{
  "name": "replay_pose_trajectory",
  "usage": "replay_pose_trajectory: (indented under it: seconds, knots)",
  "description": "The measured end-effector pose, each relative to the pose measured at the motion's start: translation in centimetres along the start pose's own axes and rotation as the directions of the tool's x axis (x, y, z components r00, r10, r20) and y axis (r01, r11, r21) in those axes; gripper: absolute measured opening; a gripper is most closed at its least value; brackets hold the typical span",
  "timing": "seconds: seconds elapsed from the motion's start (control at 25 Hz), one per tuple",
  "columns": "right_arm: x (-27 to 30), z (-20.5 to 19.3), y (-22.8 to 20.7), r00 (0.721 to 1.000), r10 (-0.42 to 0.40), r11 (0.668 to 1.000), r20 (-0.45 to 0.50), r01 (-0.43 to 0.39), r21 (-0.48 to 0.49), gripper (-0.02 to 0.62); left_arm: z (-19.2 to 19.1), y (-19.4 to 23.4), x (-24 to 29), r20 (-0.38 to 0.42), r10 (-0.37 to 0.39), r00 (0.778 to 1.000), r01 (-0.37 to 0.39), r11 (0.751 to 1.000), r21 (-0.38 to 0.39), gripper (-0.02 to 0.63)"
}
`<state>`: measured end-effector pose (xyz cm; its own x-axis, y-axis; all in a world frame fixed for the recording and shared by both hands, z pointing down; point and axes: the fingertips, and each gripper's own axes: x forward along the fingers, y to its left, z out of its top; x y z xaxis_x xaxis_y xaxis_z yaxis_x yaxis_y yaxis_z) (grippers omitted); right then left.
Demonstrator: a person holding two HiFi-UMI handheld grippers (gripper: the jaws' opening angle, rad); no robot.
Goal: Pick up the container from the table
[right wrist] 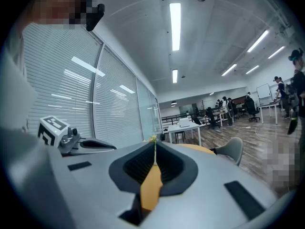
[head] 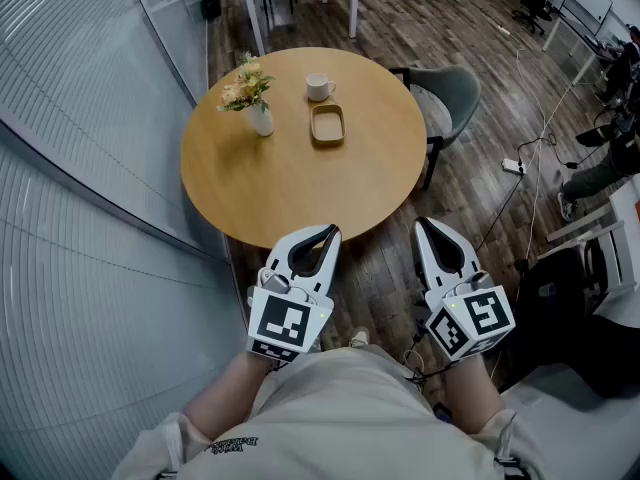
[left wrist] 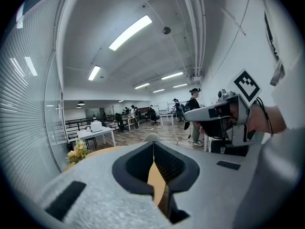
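Note:
The container (head: 327, 125) is a shallow tan rectangular dish lying near the middle of the round wooden table (head: 290, 183), far from both grippers. My left gripper (head: 330, 230) is held close to my body at the table's near edge, jaws shut with nothing between them. My right gripper (head: 424, 223) hovers beside it over the floor, also shut and empty. In the left gripper view the left gripper (left wrist: 153, 144) shows its tips meeting, and the container is hidden behind them. The right gripper (right wrist: 154, 144) looks the same in the right gripper view.
A white cup (head: 319, 87) stands just behind the container and a small vase of flowers (head: 250, 93) to its left. A grey chair (head: 450, 98) sits at the table's right. A glass wall with blinds runs along the left; cables and a power strip (head: 514, 166) lie on the floor at right.

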<state>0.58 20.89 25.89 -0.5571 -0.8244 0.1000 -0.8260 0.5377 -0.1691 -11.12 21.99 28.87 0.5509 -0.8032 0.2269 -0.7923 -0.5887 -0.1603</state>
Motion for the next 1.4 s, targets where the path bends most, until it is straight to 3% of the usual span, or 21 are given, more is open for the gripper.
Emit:
replay_pose_trajectory:
  seconds: [0.44,1.4]
  knots:
    - [-0.8,0.1,-0.7,1.000,-0.001,1.000,0.013,0.001,-0.017,0.034,0.5,-0.3,0.6,0.004,0.015,1.000,-0.015,1.000,-0.007,0.021]
    - [-5.0,-0.9,-6.1,0.999,0.039,0.999,0.008,-0.039,-0.009,0.034,1.8,-6.5,3.8,-0.016,0.044,0.999,-0.044,0.999,0.005,0.021]
